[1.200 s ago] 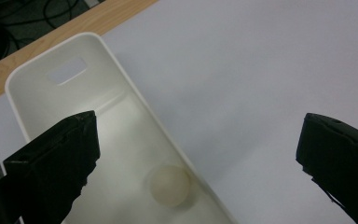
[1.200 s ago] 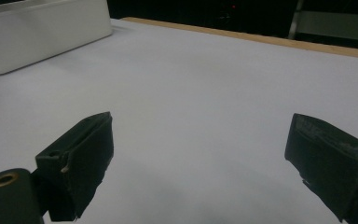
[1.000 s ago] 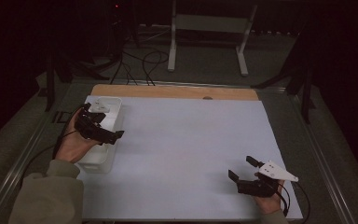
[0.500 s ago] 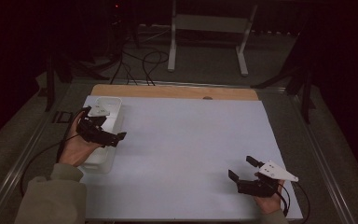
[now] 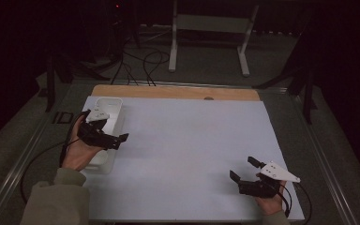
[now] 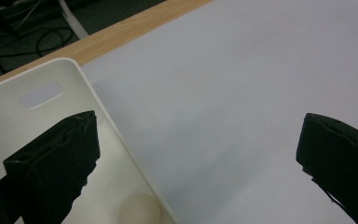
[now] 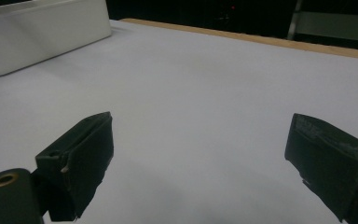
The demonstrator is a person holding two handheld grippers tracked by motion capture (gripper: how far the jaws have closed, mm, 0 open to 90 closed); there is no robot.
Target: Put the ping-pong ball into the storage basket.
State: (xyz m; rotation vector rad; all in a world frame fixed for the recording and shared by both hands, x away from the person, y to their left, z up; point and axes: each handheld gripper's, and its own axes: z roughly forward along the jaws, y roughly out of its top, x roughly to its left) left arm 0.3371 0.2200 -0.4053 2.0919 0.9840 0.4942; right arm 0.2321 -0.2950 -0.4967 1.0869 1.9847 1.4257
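Left gripper (image 5: 104, 133) hovers over the white plastic bin (image 5: 114, 105), which sits at the far left corner of the white table sheet (image 5: 187, 140). Jaws stand wide apart, nothing between them. In the left gripper view one jaw hangs over the bin's interior, the other out over bare sheet, so the bin's long wall (image 6: 121, 135) runs between them.

A pale round object (image 6: 140, 210) lies on the bin floor against that wall; what it is cannot be told.

Right gripper (image 5: 248, 171) rests near the near right corner of the sheet, jaws also apart and empty, well away from the bin.

Risks, as judged:
- Descending as aligned, a jaw could strike the bin wall and shove or tip the light bin.
- The round object may roll off when nudged.
- Closing could catch the wall instead of the object.

No brand, label or writing legible anywhere.
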